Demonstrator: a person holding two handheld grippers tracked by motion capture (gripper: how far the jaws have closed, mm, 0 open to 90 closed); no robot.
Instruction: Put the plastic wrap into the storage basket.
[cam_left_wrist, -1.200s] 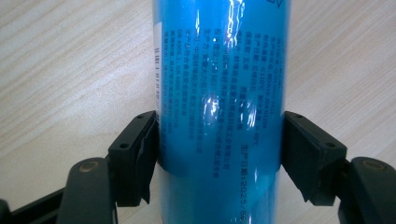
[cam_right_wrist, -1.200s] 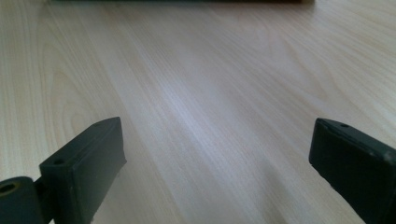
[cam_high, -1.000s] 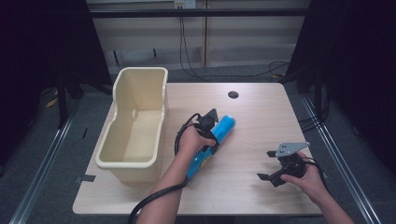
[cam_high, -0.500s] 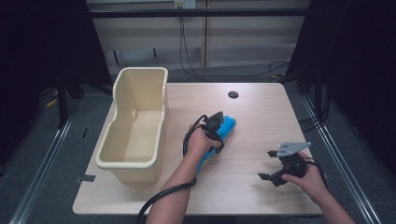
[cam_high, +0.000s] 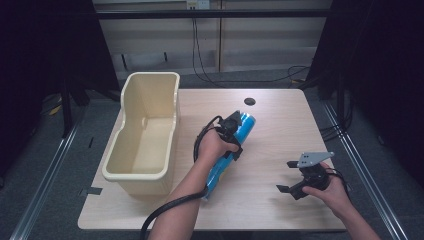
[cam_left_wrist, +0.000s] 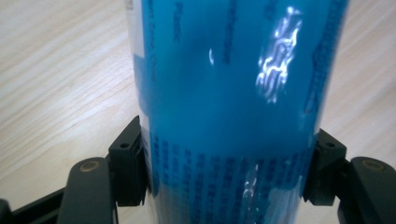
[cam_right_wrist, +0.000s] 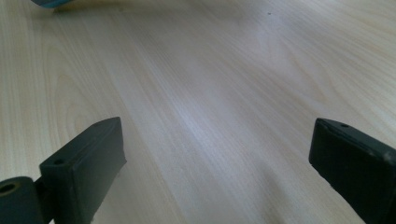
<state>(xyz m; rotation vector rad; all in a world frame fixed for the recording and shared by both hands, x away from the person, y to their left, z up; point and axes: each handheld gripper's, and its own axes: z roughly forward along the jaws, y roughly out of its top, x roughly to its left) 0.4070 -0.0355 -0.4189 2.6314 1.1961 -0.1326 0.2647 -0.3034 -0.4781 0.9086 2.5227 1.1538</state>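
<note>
My left gripper (cam_high: 234, 131) has its jaws pinching the blue tube (cam_left_wrist: 233, 102) that lies slanted at the middle of the desk (cam_high: 280, 130), just right of the cream bin (cam_high: 145, 135), while my right gripper (cam_high: 292, 182) hovers near the desk's near right corner, jaws spread wide.

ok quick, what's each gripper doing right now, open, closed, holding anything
Left gripper: closed on the blue tube, fingers pressed against both its sides.
Right gripper: open, holding nothing, over bare table.
</note>
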